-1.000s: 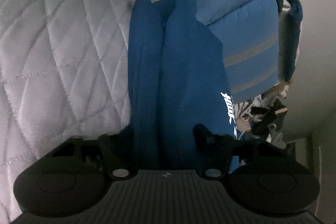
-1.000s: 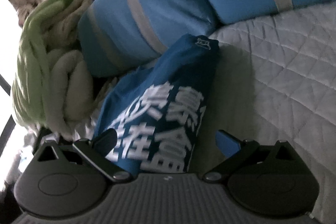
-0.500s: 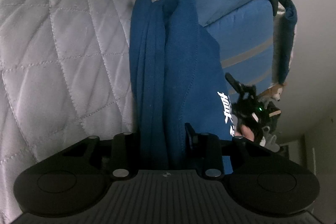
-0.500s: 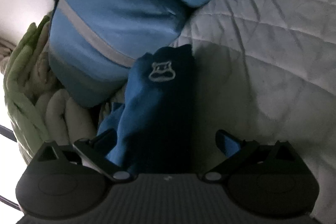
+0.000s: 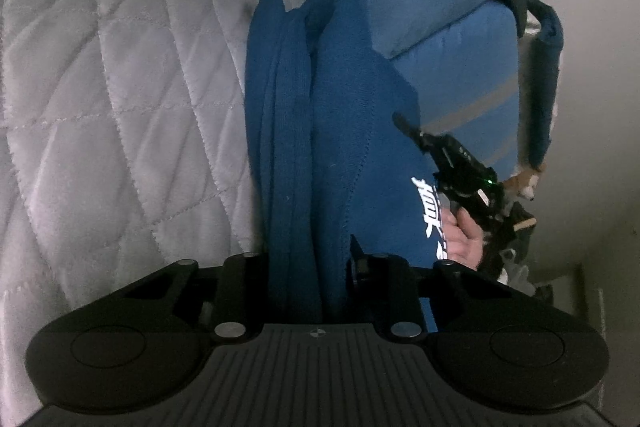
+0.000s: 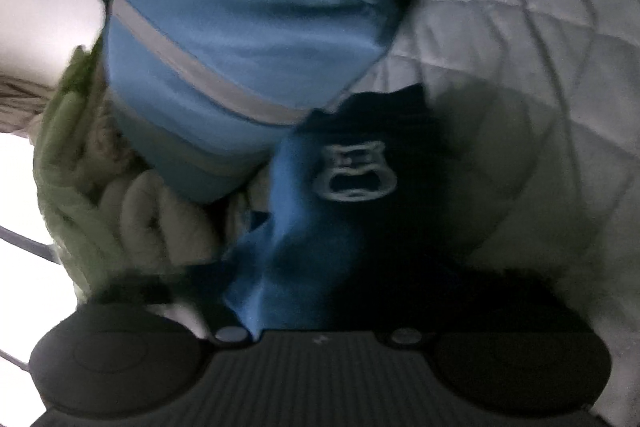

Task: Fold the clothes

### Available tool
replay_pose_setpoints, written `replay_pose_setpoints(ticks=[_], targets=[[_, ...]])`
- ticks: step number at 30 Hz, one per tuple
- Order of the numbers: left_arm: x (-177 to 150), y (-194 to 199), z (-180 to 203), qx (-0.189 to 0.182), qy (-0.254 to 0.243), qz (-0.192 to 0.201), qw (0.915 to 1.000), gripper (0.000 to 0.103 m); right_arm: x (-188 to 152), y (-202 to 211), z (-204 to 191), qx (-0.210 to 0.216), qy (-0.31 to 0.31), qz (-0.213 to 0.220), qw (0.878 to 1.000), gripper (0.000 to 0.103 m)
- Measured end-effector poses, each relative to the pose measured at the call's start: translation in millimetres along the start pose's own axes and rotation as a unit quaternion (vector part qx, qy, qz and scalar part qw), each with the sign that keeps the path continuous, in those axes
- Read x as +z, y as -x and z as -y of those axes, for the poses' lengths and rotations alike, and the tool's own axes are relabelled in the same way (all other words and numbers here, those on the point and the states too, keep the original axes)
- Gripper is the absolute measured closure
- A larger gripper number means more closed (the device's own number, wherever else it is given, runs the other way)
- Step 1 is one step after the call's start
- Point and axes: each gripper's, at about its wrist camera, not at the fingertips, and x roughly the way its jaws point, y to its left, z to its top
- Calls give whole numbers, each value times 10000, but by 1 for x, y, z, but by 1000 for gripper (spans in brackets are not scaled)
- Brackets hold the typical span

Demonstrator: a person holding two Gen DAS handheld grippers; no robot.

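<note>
**Blue garment bunched against the pillows, both grippers close in**

Your left gripper has its fingers drawn in tight on a thick bunch of the blue garment, which runs away from you in long folds across the white quilted bedcover. The far end of the garment lies up against the blue pillows with grey stripes, so those pillows crowd it on the right while the quilt is bare on the left. In the left wrist view you can also see your right gripper from outside, black with a small green light, gripped by your hand just beside the white lettering on the garment's edge.

From the right wrist camera the garment fills the middle, with a pale outlined logo on it, and it disappears under the camera mount. A striped blue pillow presses in from above, and a heap of green and cream bedding sits to the left beside bright window glare.

That view is blurred and very dark low down: the right gripper's fingers are lost in shadow and cloth, so you cannot tell how far apart they are or whether they have hold of anything. The garment's full outline is cut off in both views.
</note>
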Motion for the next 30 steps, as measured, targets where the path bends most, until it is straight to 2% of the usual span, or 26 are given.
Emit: replay_pose_setpoints(ticks=[3, 9, 17, 23, 27, 30], targets=[[-4, 7, 16, 153, -86, 147, 9997, 79, -4, 7, -19, -257, 385, 66, 9989, 78], [-13, 31, 55, 227, -330, 410, 9984, 79, -14, 33, -73, -511, 1037, 330, 9928, 79], [-19, 68, 99, 284, -608, 690, 9954, 80, -31, 75, -116, -241, 1371, 643, 9882, 79], [-19, 88, 113, 498, -719, 803, 9929, 80, -43, 75, -142, -254, 1591, 681, 9846, 79], [-1, 125, 129, 564, -987, 1196, 9863, 80, -46, 69, -171, -87, 1746, 763, 9816, 80], [16, 152, 142, 670, -1195, 1526, 9787, 77, -38, 55, -209, 159, 2004, 806, 9763, 80]])
